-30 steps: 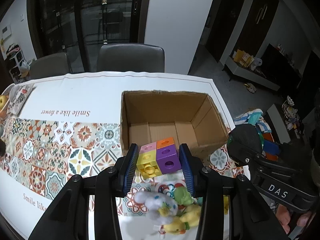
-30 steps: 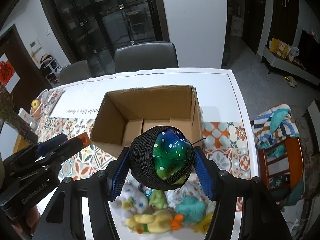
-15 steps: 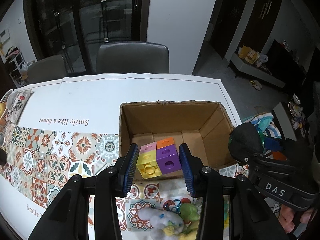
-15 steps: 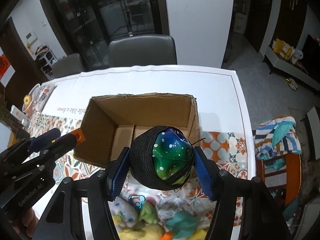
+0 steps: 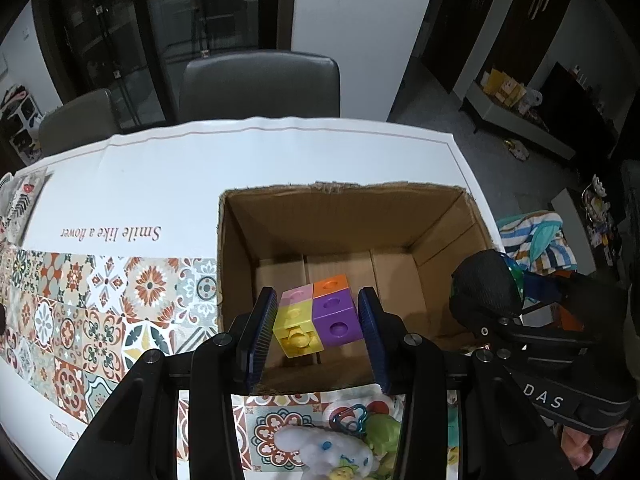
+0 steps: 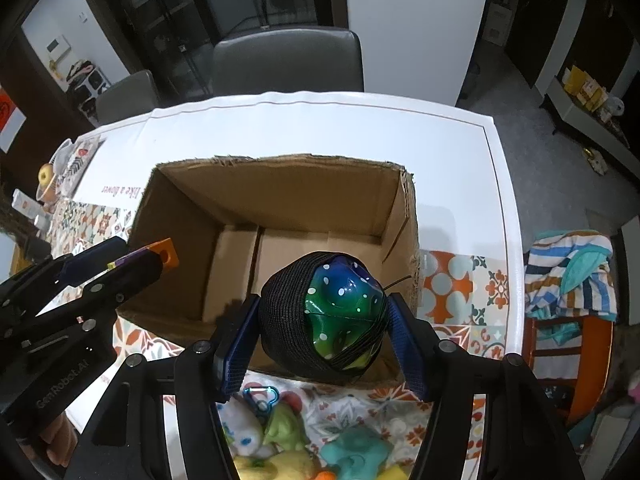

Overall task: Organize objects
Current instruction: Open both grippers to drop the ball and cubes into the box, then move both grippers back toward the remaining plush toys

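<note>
My left gripper (image 5: 318,322) is shut on a cluster of cubes (image 5: 316,318), yellow, pink, purple and orange, held above the open cardboard box (image 5: 340,208). My right gripper (image 6: 324,320) is shut on a green-blue dotted ball in black netting (image 6: 340,312), over the near right part of the same box (image 6: 280,184). The box floor looks bare in both views. In the left wrist view the right gripper and its ball (image 5: 486,292) hang at the box's right wall. The right wrist view catches the left gripper with its orange cube (image 6: 164,254) at the box's left wall.
The box stands on a white table with a patterned tile runner (image 5: 92,300). Plush toys (image 6: 280,440) with a blue carabiner lie in front of the box. Two grey chairs (image 5: 260,80) stand behind the table. A chair with striped cloth (image 6: 568,280) is at the right.
Both grippers moved forward and lower with their loads, from over the plush toys to above the box. The box now looks larger and nearer.
</note>
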Motion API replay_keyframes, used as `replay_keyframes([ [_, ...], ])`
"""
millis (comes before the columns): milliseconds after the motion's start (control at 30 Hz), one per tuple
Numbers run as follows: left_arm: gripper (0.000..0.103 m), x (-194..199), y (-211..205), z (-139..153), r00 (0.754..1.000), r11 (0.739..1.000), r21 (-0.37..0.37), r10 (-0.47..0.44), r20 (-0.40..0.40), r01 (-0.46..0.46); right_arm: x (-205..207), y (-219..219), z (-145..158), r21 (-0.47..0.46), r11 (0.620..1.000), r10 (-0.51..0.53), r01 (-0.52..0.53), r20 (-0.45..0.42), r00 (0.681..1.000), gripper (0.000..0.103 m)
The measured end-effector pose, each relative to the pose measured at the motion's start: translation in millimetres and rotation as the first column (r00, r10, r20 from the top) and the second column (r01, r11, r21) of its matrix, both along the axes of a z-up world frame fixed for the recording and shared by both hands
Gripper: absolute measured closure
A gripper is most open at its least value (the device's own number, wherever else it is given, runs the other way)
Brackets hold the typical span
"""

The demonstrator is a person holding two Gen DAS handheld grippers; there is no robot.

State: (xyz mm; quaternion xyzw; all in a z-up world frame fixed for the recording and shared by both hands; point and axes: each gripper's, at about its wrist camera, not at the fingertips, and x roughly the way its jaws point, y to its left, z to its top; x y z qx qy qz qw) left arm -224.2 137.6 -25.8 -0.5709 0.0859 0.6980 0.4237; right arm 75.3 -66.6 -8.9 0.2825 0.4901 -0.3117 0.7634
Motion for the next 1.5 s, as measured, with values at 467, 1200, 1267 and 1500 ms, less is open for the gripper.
replay_keyframes([
  [467,0.061,2.2,1.2,-15.4,0.998,0.999,-0.023,-0.045,0.046,0.046,4.5,-3.2,-16.6,0.029,0.999,0.018,-0.016,-0.043,0.999,0.036],
  [1200,0.037,24.6,-46.5,32.6,0.998,0.997,0.061,-0.053,-0.03,0.055,-44.0,28.9,37.5,-0.1,0.99,-0.095,0.102,0.08,0.992,0.03],
  [1267,0.035,28.7,-52.7,37.0,0.998,0.997,0.062,-0.051,-0.048,0.054,-51.2,34.7,40.8,-0.108,0.99,-0.075,0.085,0.096,0.993,0.03],
  [1500,0.032,42.1,-73.9,40.4,0.998,0.995,0.072,-0.063,-0.027,0.065,-73.3,54.3,47.8,-0.114,0.987,-0.098,0.112,0.122,0.988,0.03],
])
